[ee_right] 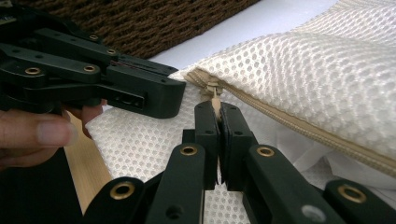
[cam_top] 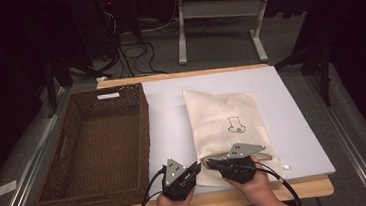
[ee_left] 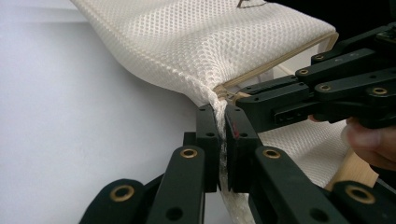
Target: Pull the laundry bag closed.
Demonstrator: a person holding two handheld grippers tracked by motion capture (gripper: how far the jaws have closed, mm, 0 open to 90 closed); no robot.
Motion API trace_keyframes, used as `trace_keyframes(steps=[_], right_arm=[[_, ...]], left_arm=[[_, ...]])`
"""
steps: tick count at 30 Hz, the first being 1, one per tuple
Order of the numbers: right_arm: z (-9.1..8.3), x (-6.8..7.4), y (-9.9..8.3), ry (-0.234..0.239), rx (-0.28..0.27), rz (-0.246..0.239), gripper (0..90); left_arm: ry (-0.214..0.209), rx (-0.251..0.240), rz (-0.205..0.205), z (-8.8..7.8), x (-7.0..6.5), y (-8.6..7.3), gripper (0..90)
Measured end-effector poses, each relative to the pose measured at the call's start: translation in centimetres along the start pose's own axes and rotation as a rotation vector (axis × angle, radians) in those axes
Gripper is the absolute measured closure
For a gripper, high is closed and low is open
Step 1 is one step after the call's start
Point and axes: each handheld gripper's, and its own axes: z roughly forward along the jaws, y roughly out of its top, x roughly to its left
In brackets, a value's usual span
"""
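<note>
Dim workshop floor and tangled cables frame a white-topped table (cam_top: 273, 125), where a cream mesh laundry bag (cam_top: 225, 124) lies just right of an empty brown wicker basket (cam_top: 99, 145). At the bag's near corner, beside the table's front edge, a person works two hand-held tools. The left gripper (ee_left: 222, 140) is clamped on the mesh fabric at the bag's corner, its jaws pressed together with cloth bunched between them. The right gripper (ee_right: 218, 135), meeting it from the opposite side, pinches the small zipper pull (ee_right: 213, 91) at the end of the tan zipper (ee_right: 299, 126). Judging by the gaping seam beyond the pull, the zipper appears open along most of its length; both holds are set, and the pull along the seam is yet to come.
</note>
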Motion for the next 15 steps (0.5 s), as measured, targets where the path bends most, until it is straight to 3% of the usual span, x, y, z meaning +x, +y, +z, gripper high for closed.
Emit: trace_keyframes(steps=[6, 11, 15], right_arm=[[-0.18, -0.02, 0.04, -0.004, 0.004, -0.002, 88.6], [-0.44, 0.34, -0.04, -0.02, 0.012, -0.024, 88.5], [-0.48, 0.46, -0.06, -0.013, 0.016, -0.029, 88.5]], left_arm=[[-0.011, 0.012, 0.001, 0.13, 0.0, -0.05, 85.4], [-0.03, -0.004, -0.026, 0.11, 0.18, -0.12, 69.5], [-0.036, 0.018, -0.046, 0.65, 0.51, -0.37, 68.7]])
